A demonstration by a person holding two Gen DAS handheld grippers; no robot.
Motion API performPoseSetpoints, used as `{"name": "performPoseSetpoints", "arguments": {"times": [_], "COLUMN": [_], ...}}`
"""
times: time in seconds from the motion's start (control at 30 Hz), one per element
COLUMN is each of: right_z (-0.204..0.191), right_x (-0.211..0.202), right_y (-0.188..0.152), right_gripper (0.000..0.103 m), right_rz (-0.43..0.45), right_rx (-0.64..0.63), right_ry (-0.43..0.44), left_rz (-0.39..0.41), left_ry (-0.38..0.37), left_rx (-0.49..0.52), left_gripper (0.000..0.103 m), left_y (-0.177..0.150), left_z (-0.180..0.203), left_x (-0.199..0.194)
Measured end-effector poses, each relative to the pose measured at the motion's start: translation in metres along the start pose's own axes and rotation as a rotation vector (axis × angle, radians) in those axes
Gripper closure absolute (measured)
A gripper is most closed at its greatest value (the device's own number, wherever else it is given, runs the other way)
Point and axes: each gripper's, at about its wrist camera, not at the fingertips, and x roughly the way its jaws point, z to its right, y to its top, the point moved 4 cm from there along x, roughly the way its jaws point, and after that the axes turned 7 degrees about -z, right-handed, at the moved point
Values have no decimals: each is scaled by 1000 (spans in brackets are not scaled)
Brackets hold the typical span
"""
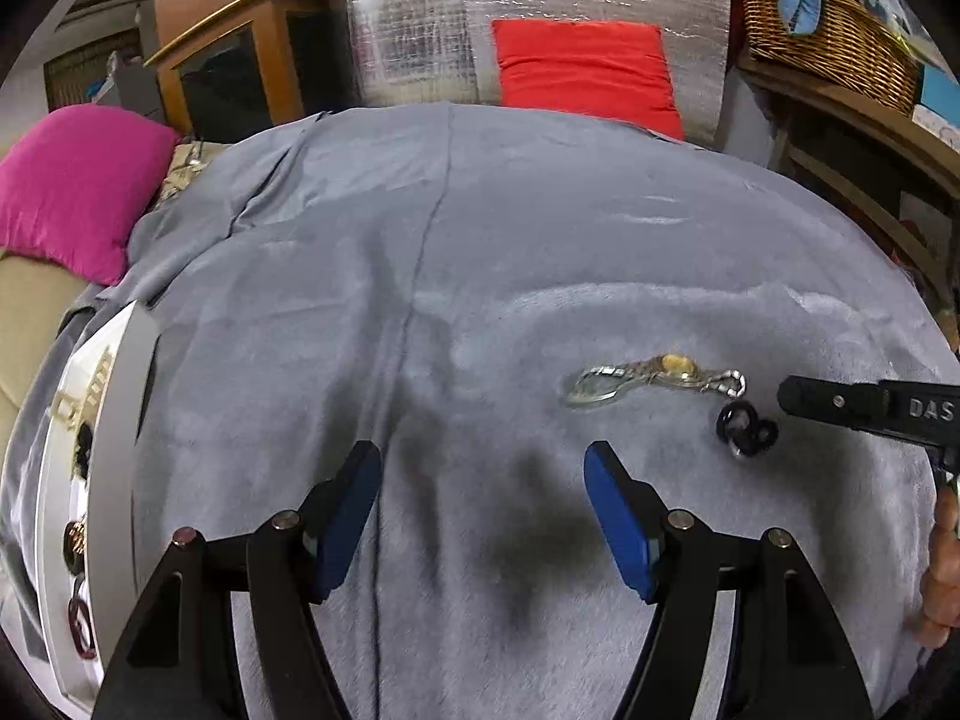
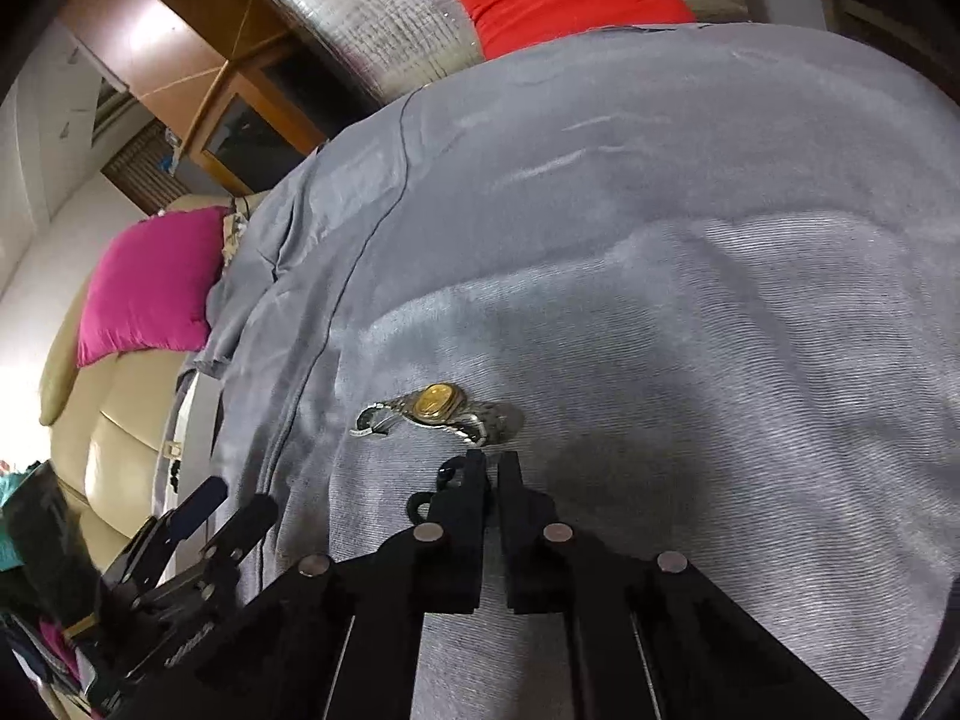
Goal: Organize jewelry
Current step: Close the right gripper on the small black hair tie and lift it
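A silver and gold wristwatch [image 1: 654, 380] [image 2: 441, 408] lies flat on the grey blanket [image 1: 480, 252]. Just in front of it sits a small black piece made of two loops [image 1: 747, 429] [image 2: 447, 473]. My right gripper [image 2: 493, 463] [image 1: 783, 397] is shut with its tip on the blanket beside the watch. The black loops rest against the outer side of its left finger, and nothing shows between the jaws. My left gripper [image 1: 483, 468] [image 2: 231, 504] hovers open and empty over bare blanket, left of both pieces. A white jewelry box [image 1: 120, 384] at the far left holds several pieces.
The blanket covers a bed, with a pink cushion [image 1: 78, 186] at its left edge and a red cushion [image 1: 585, 69] against silver foil at the back. A wicker basket [image 1: 834, 42] stands on a wooden shelf at the right. A beige sofa [image 2: 114, 438] is beside the bed.
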Motion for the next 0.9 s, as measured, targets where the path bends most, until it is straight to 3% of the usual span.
{"name": "performPoseSetpoints", "arguments": {"times": [0.37, 0.5, 0.53, 0.6, 0.67, 0.7, 0.9], "right_z": [-1, -9, -12, -17, -21, -22, -24], "right_x": [8, 19, 20, 24, 31, 34, 32], "right_y": [4, 2, 1, 0, -2, -2, 0], "right_gripper": [93, 49, 47, 47, 58, 68, 87], "right_rz": [-57, -70, -65, -61, -63, -66, -52], "right_rx": [16, 23, 18, -2, -28, -44, -110], "right_ry": [73, 75, 73, 49, 10, -12, -59], "left_rz": [-35, -39, -39, -39, -41, -42, -52], "left_ry": [24, 23, 21, 23, 27, 31, 39], "left_rx": [-17, -24, -22, -19, -19, -21, -34], "left_gripper": [32, 32, 32, 32, 32, 32, 32], "left_y": [8, 8, 9, 10, 11, 12, 15], "left_z": [-3, -6, -7, -7, -9, -10, -16], "left_x": [21, 23, 23, 24, 26, 26, 35]}}
